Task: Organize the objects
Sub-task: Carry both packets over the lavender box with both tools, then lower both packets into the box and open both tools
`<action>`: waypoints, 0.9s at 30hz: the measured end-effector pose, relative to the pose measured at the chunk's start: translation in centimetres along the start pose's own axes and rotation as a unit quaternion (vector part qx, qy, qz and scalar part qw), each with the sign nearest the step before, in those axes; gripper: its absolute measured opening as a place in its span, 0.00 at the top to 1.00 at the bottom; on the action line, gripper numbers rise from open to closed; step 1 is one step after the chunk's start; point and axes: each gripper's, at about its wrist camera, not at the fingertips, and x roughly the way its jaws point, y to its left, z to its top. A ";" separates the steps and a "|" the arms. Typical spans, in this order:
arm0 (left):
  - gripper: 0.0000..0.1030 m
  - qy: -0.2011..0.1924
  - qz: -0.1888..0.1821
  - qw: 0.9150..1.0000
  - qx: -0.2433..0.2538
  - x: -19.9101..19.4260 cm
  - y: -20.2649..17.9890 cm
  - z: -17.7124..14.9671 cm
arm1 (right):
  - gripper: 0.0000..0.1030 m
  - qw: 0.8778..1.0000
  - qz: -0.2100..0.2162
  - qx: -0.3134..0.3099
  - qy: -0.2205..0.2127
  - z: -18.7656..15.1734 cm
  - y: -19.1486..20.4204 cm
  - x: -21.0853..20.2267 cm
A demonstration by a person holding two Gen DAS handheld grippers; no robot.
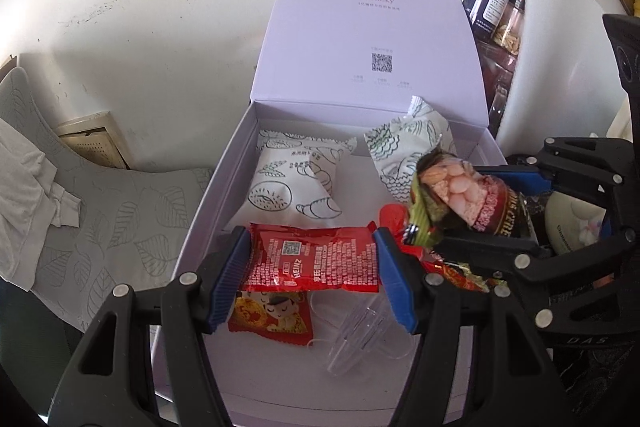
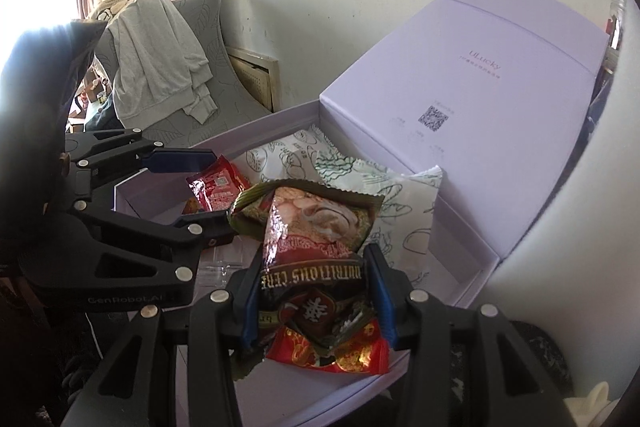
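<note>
You are at the placing step: both grippers hang over the open white box (image 1: 240, 131), each carrying a snack. Your left gripper (image 1: 312, 263) pinches a red Heinz sachet (image 1: 316, 259) flat between its blue pads, above the near left part of the box floor. Your right gripper (image 2: 316, 291) is clamped on a dark cereal packet (image 2: 316, 247), with a red packet (image 2: 332, 351) bunched under it; whether that one is gripped too, you cannot tell. It hovers at the near right of the box.

Already inside lie two white printed pouches (image 1: 296, 183) toward the far wall, a red cartoon packet (image 1: 272, 315) near the front, and a clear plastic piece (image 1: 356, 331) beside it.

Next, you likely need to lower each snack onto bare floor and only then spread the jaws. The middle strip between the pouches and the near items looks free. Keep the two grippers apart; they sit close together over the box.
</note>
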 end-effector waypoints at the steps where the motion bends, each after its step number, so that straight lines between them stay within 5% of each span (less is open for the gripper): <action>1: 0.40 0.004 -0.001 1.000 -0.002 0.2 0.0 -0.1 | 0.54 1.000 0.000 -0.003 0.003 -0.1 0.2 0.2; 27: 0.39 0.026 0.027 0.999 0.003 1.0 -1.1 -1.8 | 0.51 0.997 -0.006 -0.033 0.063 -2.0 1.1 1.1</action>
